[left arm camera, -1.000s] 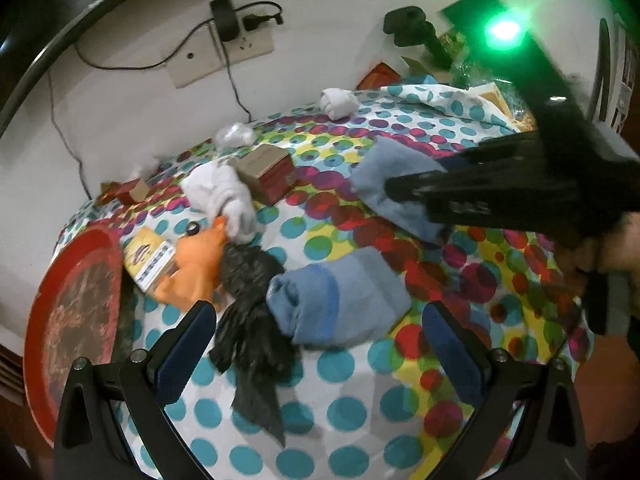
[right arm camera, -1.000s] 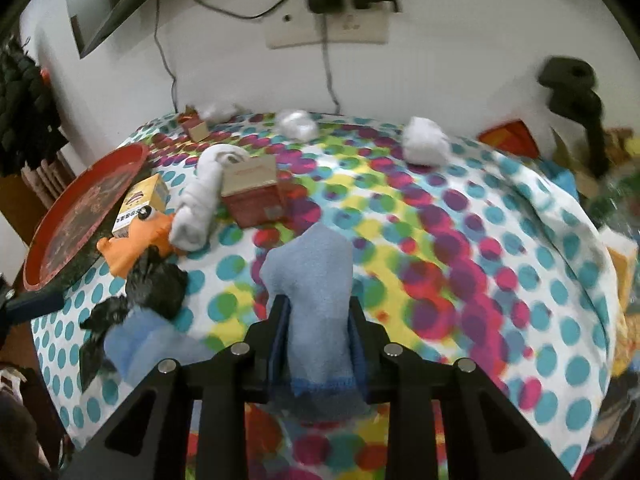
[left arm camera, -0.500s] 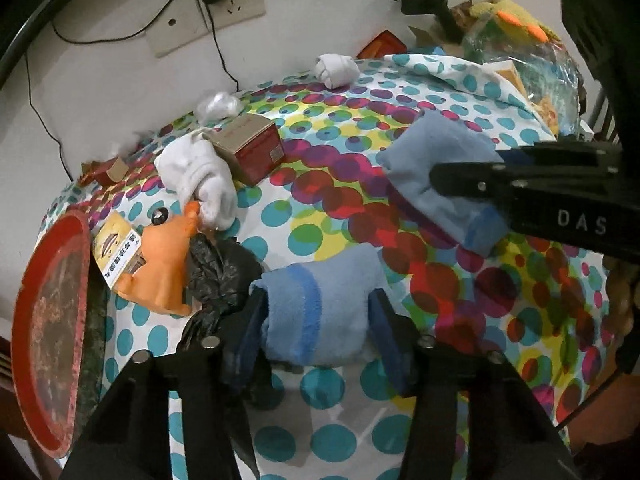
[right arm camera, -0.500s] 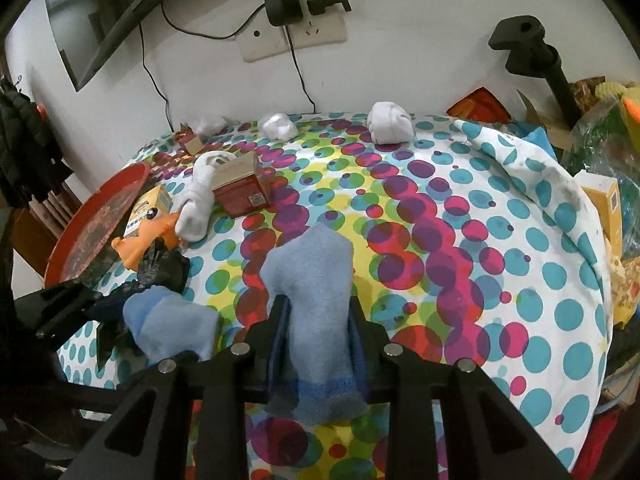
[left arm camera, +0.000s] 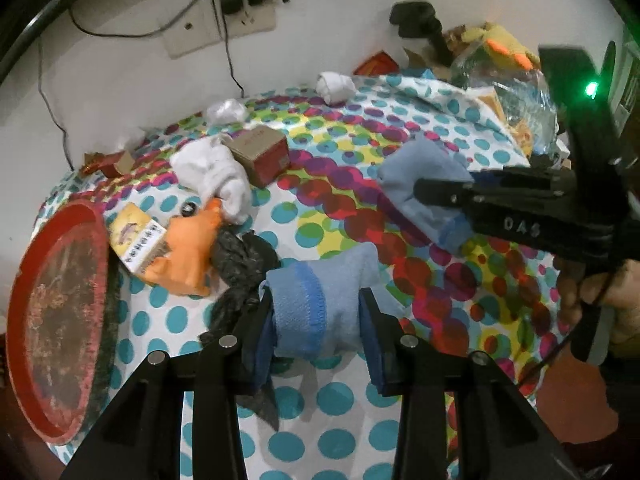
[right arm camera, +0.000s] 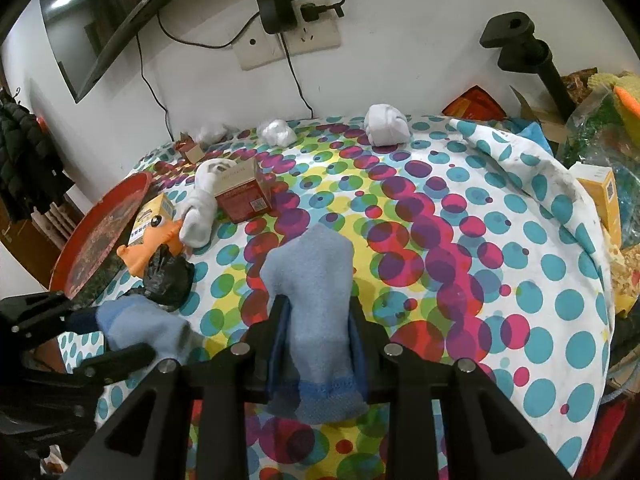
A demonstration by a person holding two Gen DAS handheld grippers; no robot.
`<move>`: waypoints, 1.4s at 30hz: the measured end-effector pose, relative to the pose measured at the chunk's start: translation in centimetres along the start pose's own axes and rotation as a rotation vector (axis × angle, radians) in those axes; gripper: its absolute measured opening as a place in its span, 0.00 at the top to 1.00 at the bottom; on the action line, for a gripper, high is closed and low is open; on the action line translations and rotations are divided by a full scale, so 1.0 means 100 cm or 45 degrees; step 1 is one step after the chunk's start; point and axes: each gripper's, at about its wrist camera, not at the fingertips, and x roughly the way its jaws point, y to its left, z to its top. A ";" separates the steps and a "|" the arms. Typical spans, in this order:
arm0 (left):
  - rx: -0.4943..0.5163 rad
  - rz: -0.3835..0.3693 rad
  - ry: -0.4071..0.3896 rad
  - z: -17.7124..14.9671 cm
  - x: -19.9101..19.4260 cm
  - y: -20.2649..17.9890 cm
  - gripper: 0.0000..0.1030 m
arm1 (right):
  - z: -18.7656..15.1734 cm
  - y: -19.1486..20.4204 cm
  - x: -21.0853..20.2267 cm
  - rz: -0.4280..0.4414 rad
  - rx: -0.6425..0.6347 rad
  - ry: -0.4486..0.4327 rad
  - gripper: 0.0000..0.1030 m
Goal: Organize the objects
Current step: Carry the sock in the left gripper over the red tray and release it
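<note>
with both blue socks now gripped, the pairing step appears to be in hand. one light blue sock [left arm camera: 320,308], bunched with a darker cuff band, is pinched by the left gripper [left arm camera: 316,332], whose jaws have just been closing onto it, low over the dotted tablecloth [left arm camera: 400,160] beside a black bag [left arm camera: 240,256]. its mate [right arm camera: 312,292] is clamped cuff-first in the right gripper [right arm camera: 316,344]. next, the two would likely be brought together, clear of the clutter.

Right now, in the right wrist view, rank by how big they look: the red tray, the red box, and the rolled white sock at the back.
1. red tray
2. red box
3. rolled white sock, though it lies farthest back, so nearness may shrink it.
</note>
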 end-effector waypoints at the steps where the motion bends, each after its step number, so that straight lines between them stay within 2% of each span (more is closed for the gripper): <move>1: 0.003 -0.001 -0.011 0.000 -0.004 0.001 0.65 | 0.000 0.001 -0.001 -0.004 -0.003 -0.002 0.72; 3: -0.010 0.007 -0.031 0.002 -0.013 0.007 0.65 | 0.000 0.002 -0.002 -0.011 -0.005 -0.006 0.72; 10: -0.077 0.136 -0.077 0.001 -0.036 0.047 0.65 | 0.000 0.007 -0.008 -0.036 -0.013 -0.016 0.72; 16: -0.205 0.236 -0.073 -0.012 -0.045 0.102 0.65 | 0.003 0.013 -0.012 -0.054 -0.005 -0.027 0.72; 17: -0.158 0.200 -0.073 -0.016 -0.045 0.112 0.65 | 0.003 0.015 -0.012 -0.058 -0.007 -0.029 0.72; 19: -0.170 0.234 -0.072 -0.022 -0.044 0.130 0.65 | 0.004 0.019 -0.013 -0.067 -0.011 -0.031 0.72; 32: -0.458 0.455 0.047 -0.064 -0.018 0.262 0.65 | 0.004 0.040 -0.016 -0.092 0.019 -0.043 0.72; 37: -0.505 0.531 0.066 -0.074 -0.012 0.295 0.65 | 0.007 0.053 -0.014 -0.101 0.008 -0.039 0.72; 42: -0.587 0.532 0.093 -0.084 -0.004 0.326 0.64 | 0.010 0.066 -0.011 -0.102 -0.012 -0.034 0.72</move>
